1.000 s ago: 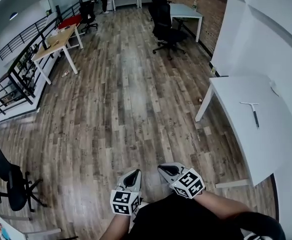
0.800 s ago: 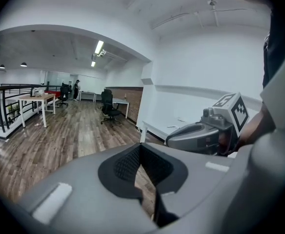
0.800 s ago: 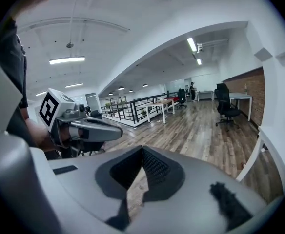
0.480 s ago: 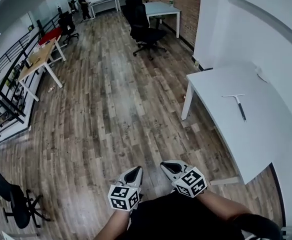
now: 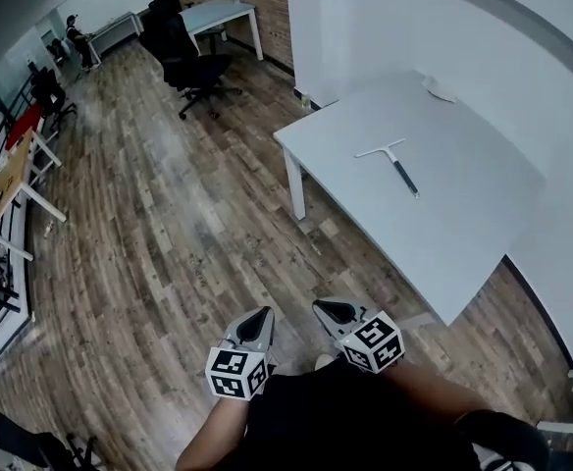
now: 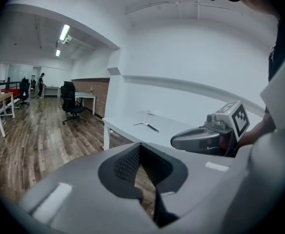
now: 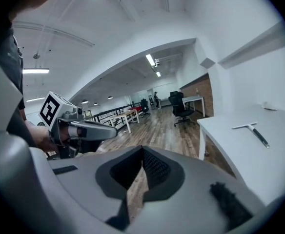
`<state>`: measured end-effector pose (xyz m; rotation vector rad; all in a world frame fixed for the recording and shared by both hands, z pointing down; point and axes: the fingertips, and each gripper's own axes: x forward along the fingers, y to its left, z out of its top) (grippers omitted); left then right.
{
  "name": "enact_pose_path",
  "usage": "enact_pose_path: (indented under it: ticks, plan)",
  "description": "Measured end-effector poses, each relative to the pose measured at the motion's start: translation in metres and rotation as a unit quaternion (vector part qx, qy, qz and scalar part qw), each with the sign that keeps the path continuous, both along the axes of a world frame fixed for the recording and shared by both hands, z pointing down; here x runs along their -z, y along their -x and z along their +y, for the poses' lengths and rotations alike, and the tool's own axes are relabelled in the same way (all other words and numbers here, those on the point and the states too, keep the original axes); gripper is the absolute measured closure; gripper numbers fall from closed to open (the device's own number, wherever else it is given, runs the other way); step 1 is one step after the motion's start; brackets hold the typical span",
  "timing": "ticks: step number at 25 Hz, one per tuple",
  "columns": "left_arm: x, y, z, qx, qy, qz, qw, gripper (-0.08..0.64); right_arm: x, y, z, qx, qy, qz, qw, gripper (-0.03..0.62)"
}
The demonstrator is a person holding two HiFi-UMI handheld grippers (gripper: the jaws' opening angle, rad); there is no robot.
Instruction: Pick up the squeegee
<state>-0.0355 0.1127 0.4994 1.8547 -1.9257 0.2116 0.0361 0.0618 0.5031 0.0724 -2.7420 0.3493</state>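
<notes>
Two tongs [image 5: 260, 315] [image 5: 328, 310], jaws together; one squeegee [image 5: 394, 161] on table [image 5: 443, 229].

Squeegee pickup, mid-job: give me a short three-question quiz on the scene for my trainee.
1. True or false: the squeegee lies on the white table, with no gripper touching it.
2. Fill in: the left gripper and the right gripper both have their jaws ___, with nothing between them.
3. In the head view, which is nearer the table? A) left gripper B) right gripper C) both equally

Key: 1 true; 2 shut; 3 B.
</notes>
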Motion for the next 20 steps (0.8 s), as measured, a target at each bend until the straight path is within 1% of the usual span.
enact_pose_path:
  ticks: [3,6,10,13,20]
  plan:
    - [0.0,-0.014,-0.015,-0.027,0.007,0.004,0.9996,0.554,0.002,-0.019,-0.012,-0.032,0.004,-0.004,0.999,0.586]
    - [0.001,-0.024,-0.024,-0.05,0.01,-0.005,0.9987,0.554,0.001,-0.036,-0.018,-0.059,0.008,-0.004,0.998,0.586]
    - [0.002,-0.036,-0.039,-0.073,0.011,-0.02,0.9971,0.554,-0.005,-0.05,-0.029,-0.081,0.014,0.002,0.997,0.586]
    - [-0.003,-0.044,-0.045,-0.09,0.019,-0.03,0.9953,0.554,-0.007,-0.057,-0.037,-0.097,0.017,-0.002,0.995,0.586]
    - [-0.01,-0.052,-0.067,-0.113,0.03,-0.018,0.993,0.554,-0.013,-0.068,-0.053,-0.125,0.026,-0.001,0.992,0.586]
